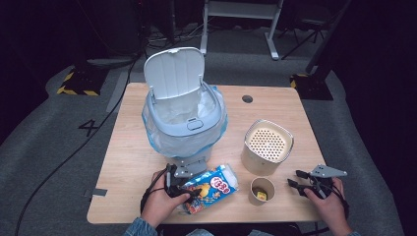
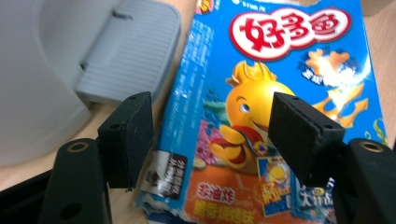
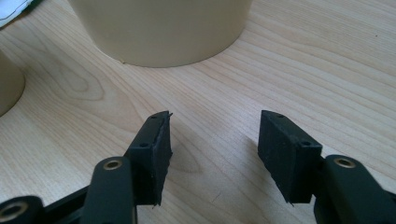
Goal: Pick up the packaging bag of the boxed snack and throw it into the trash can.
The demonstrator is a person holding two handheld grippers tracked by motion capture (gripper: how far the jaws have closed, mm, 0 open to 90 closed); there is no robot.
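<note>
A blue snack box (image 1: 215,186) with a cartoon goldfish lies flat near the table's front edge, just in front of the bin. My left gripper (image 1: 192,188) hovers low over its near end. In the left gripper view the open left gripper (image 2: 212,140) has one jaw by the long edge of the box (image 2: 224,70) and the other over its printed face, neither pressing on it. My right gripper (image 1: 293,178) rests at the front right, pointing left toward a paper cup (image 1: 262,191). The right gripper (image 3: 215,149) has its jaws apart over bare wood, with nothing between them.
A grey-blue pedal bin (image 1: 184,123) with a plastic liner stands mid-table, its lid (image 1: 173,71) raised and its foot pedal (image 2: 128,51) beside the box. A beige canister (image 1: 267,145) with a perforated top stands right of it, seen close up as the canister (image 3: 163,28). The cup holds something yellow.
</note>
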